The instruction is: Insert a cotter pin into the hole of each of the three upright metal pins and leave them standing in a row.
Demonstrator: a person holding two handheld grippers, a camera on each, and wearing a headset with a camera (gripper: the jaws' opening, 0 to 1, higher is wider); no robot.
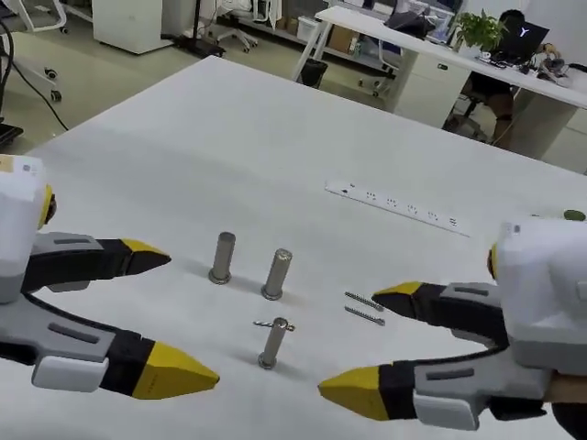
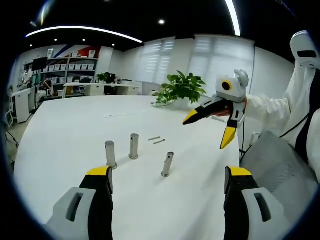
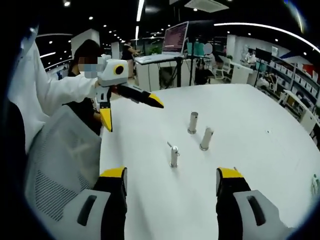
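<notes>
At the left edge of the white tabletop [image 1: 165, 137] we hold the black, yellow-tipped left gripper [image 1: 193, 316] above the surface. Its jaws are spread wide with nothing between them. Just to its right stands the first silver cylindrical metal pin [image 1: 222, 258], upright on its wider base. Beside it, a little nearer to us, stands the second silver metal pin [image 1: 277, 273], also upright and apart from the first. In front of that one stands the third silver metal pin [image 1: 272, 342]. A thin wire cotter pin [image 1: 275, 324] crosses through it near its top (it sticks out on both sides). We see the three pins as a triangle rather than a straight row. Further right, two loose cotter pins [image 1: 364, 301] lie flat on the table, side by side and nearly parallel. They sit just off the upper tip of the black, yellow-tipped right gripper [image 1: 347, 339], which is likewise agape and empty. Behind it, well apart from the pins, a long white power strip [image 1: 394, 207] lies across the tabletop.
</notes>
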